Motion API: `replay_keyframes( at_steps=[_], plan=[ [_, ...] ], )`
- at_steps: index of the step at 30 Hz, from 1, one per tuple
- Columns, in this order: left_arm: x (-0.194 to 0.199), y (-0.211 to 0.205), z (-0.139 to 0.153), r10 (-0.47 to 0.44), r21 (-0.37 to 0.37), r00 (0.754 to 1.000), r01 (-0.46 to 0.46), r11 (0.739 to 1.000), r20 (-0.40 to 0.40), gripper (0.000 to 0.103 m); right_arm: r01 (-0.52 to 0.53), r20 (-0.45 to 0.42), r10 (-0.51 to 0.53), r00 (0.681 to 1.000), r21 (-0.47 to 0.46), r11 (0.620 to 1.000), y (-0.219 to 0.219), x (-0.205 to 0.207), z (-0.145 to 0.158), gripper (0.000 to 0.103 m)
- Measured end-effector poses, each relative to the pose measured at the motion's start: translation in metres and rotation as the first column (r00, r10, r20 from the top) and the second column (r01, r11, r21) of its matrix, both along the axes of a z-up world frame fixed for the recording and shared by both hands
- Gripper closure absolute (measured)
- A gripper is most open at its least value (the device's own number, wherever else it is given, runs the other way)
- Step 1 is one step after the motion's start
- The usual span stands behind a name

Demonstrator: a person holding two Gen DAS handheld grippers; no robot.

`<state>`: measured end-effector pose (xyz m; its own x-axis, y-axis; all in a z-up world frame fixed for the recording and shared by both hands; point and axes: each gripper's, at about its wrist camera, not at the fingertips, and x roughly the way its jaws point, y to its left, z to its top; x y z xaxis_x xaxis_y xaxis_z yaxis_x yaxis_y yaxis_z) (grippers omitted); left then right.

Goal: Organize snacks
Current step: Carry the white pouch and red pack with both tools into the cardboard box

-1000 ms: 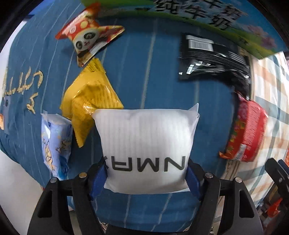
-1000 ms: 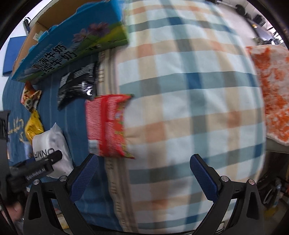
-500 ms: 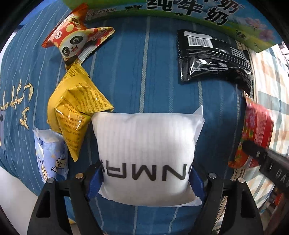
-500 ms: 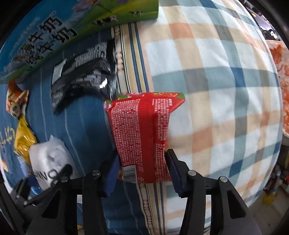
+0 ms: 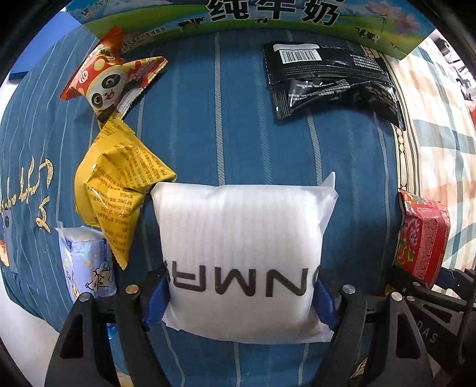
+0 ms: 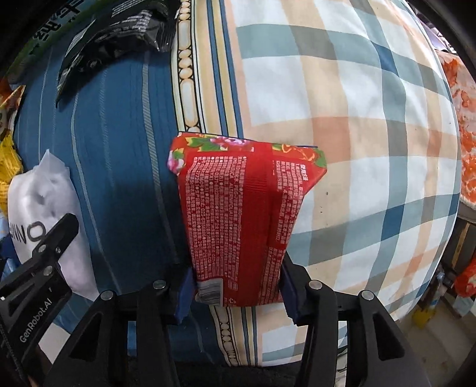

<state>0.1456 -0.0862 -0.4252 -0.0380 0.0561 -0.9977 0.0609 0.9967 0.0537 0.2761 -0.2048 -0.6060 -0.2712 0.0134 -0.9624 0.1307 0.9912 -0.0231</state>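
Observation:
My left gripper (image 5: 238,300) is shut on the near end of a puffy white snack bag (image 5: 244,250) with black lettering, over blue striped cloth. My right gripper (image 6: 236,293) is shut on the lower end of a red flowered snack packet (image 6: 241,217), which lies across the seam between blue cloth and checked cloth. That red packet (image 5: 422,235) shows at the right in the left wrist view, and the white bag (image 6: 41,214) at the left in the right wrist view.
On the blue cloth lie a yellow packet (image 5: 116,187), a panda packet (image 5: 110,83), a pale blue packet (image 5: 86,262) and a black packet (image 5: 327,74). A green and blue milk carton box (image 5: 267,18) runs along the far side. Checked bedding (image 6: 357,119) spreads right.
My right gripper moved in and shut on the red packet. The left gripper kept its hold on the white bag and shifted slightly forward.

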Motion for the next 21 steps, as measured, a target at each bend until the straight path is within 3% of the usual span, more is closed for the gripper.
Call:
replay_keyframes(
  at_steps=[3,10,15,21],
  plan=[
    [0.007,0.007,-0.003,0.009,0.015,1.000,-0.009,1.000,0.002,0.027,-0.009,-0.015,0.009,1.000,0.016,1.000,-0.001,0.003,0.004,0.052],
    [-0.001,0.005,0.030,-0.007,0.015,1.000,0.006,1.000,0.024,0.032,-0.002,0.005,0.002,1.000,0.070,0.998,-0.013,0.000,0.031,0.057],
    [-0.006,-0.001,0.070,-0.012,-0.010,0.996,0.013,1.000,0.087,0.032,-0.046,0.077,0.039,0.996,0.092,0.995,-0.015,-0.009,0.084,0.057],
    [0.001,0.001,0.143,0.035,-0.077,0.973,-0.018,0.997,0.228,0.032,-0.096,0.205,0.070,0.976,0.119,0.988,-0.016,-0.040,0.168,0.058]
  ],
)
